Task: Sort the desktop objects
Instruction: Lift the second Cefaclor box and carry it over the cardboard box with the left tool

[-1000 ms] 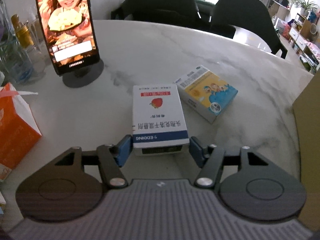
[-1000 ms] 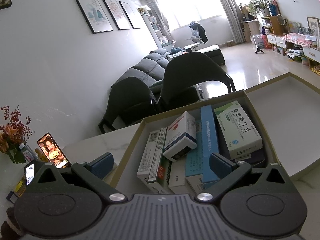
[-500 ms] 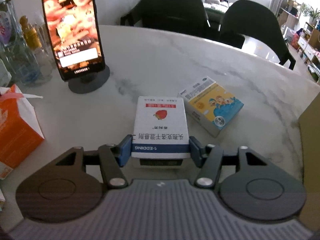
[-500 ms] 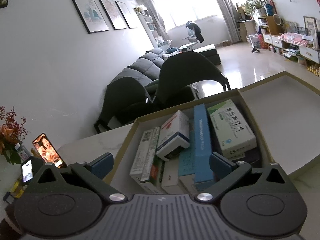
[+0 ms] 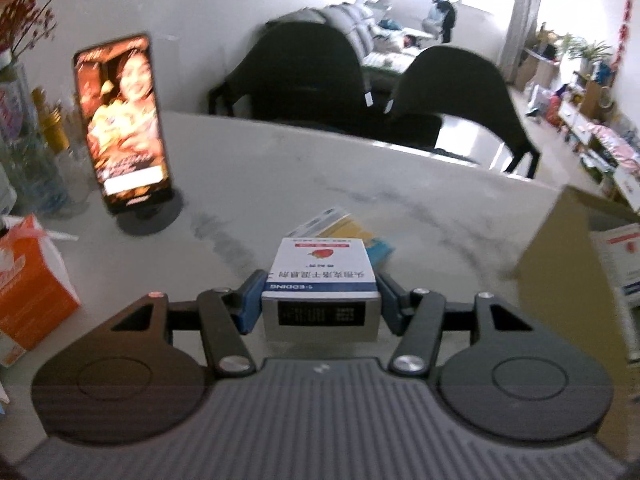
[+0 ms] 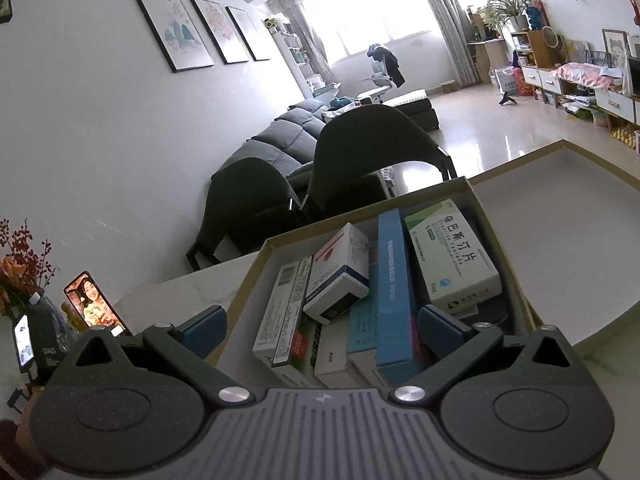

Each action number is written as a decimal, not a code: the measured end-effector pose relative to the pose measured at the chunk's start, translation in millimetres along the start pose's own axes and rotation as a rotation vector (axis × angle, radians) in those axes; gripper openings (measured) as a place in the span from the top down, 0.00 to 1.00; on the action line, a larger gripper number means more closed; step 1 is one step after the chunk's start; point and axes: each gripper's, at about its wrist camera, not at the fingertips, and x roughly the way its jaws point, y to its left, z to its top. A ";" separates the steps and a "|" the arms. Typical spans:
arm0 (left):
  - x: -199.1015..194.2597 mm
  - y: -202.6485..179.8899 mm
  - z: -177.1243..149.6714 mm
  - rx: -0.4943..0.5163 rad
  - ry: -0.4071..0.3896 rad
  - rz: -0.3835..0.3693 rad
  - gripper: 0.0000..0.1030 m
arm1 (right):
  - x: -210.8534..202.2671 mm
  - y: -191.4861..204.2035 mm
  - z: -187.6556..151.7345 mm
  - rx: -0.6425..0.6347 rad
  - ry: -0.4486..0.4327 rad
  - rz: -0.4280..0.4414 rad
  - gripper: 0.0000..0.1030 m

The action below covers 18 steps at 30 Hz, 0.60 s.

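Note:
My left gripper (image 5: 320,300) is shut on a white medicine box with a blue band and a red strawberry picture (image 5: 320,268), lifted clear of the marble table (image 5: 248,176). Behind it a yellow and blue medicine box (image 5: 340,228) lies flat on the table, partly hidden. In the right wrist view my right gripper (image 6: 320,328) hangs open over a cardboard box (image 6: 256,264) holding several medicine boxes, among them a green and white one (image 6: 452,256) and a long blue one (image 6: 392,288). Nothing sits between the right fingers.
A phone on a round stand (image 5: 124,128) stands at the table's left, beside glass vases (image 5: 32,148) and an orange tissue pack (image 5: 28,280). The cardboard box's wall (image 5: 552,240) rises at the right. Two dark chairs (image 5: 300,72) stand behind the table. The box lid (image 6: 560,208) lies beyond the box.
The left gripper closed onto the strawberry box, then lifted it off the table and tipped its view up towards the chairs. The right gripper barely moved above the cardboard box.

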 end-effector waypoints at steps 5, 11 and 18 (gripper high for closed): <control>-9.6 -22.8 5.3 0.035 -0.031 -0.057 0.45 | -4.2 -4.7 0.2 0.011 -0.007 0.000 0.01; -17.5 -46.7 8.0 0.061 -0.054 -0.123 0.45 | -7.7 -9.8 0.0 0.020 -0.009 0.000 0.01; -31.9 -72.9 9.5 0.092 -0.096 -0.197 0.45 | -9.7 -17.1 -0.1 0.035 -0.009 -0.004 0.01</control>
